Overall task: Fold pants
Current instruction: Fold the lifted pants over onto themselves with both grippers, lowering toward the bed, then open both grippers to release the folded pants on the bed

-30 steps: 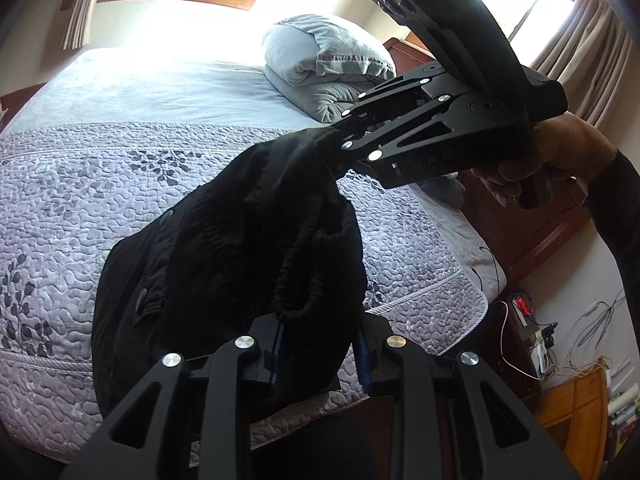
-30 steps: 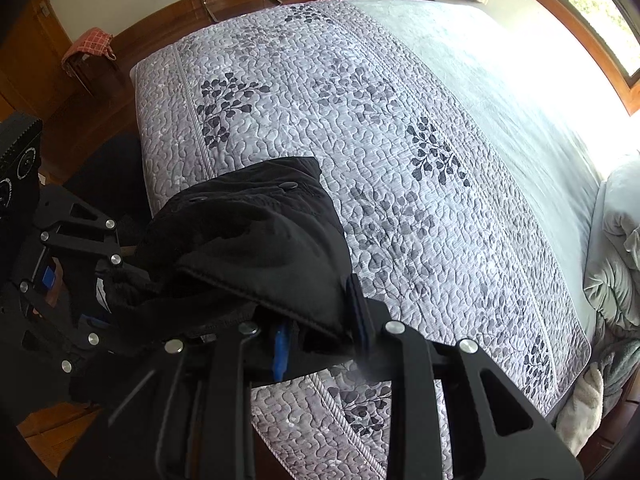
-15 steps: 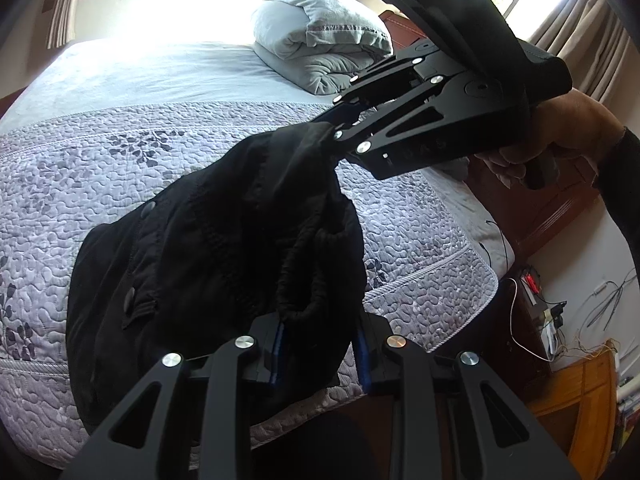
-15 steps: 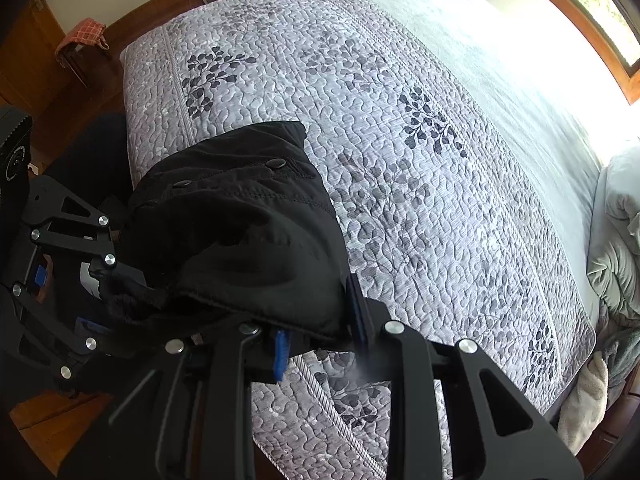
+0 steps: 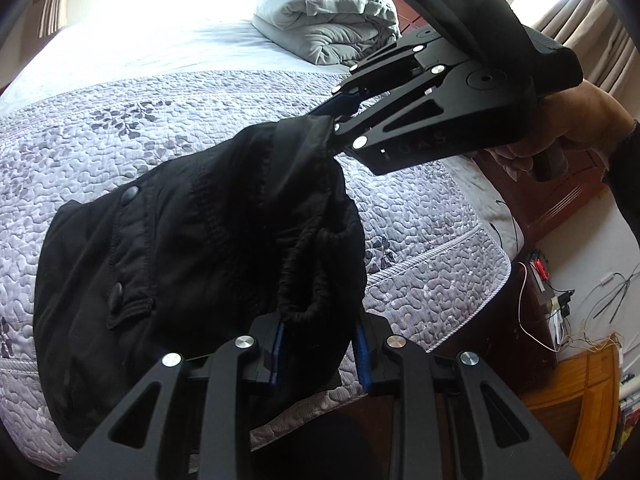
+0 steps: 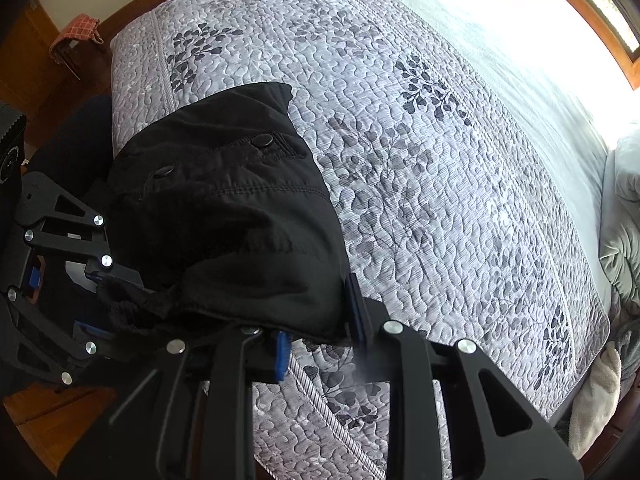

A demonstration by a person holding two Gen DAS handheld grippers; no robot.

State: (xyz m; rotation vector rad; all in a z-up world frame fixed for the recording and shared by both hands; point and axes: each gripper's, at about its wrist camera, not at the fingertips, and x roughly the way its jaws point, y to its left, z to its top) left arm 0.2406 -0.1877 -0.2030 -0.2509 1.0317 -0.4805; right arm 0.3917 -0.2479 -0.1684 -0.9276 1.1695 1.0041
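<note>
The black pants (image 5: pixel 180 240), bunched and doubled with snap buttons showing, hang between my two grippers over the near edge of the bed. My left gripper (image 5: pixel 320 344) is shut on the gathered waistband, which fills the gap between its blue pads. My right gripper (image 5: pixel 333 123), held by a hand (image 5: pixel 576 128), is shut on the far upper corner of the cloth. In the right wrist view the pants (image 6: pixel 224 208) spread from my right gripper (image 6: pixel 320 332) towards the quilt, and the left gripper (image 6: pixel 98 284) clamps the cloth at the left.
A grey quilted bedspread (image 6: pixel 440 184) with leaf prints covers the bed. A folded grey duvet (image 5: pixel 328 12) lies at the head end. A wooden nightstand with cables (image 5: pixel 560 308) stands on the right, and a stool with a red checked cloth (image 6: pixel 76 36) stands past the bed's corner.
Both grippers have sunk towards the bed with the pants still clamped. The quilt looks nearer, and the hanging cloth lies lower and wider over it.
</note>
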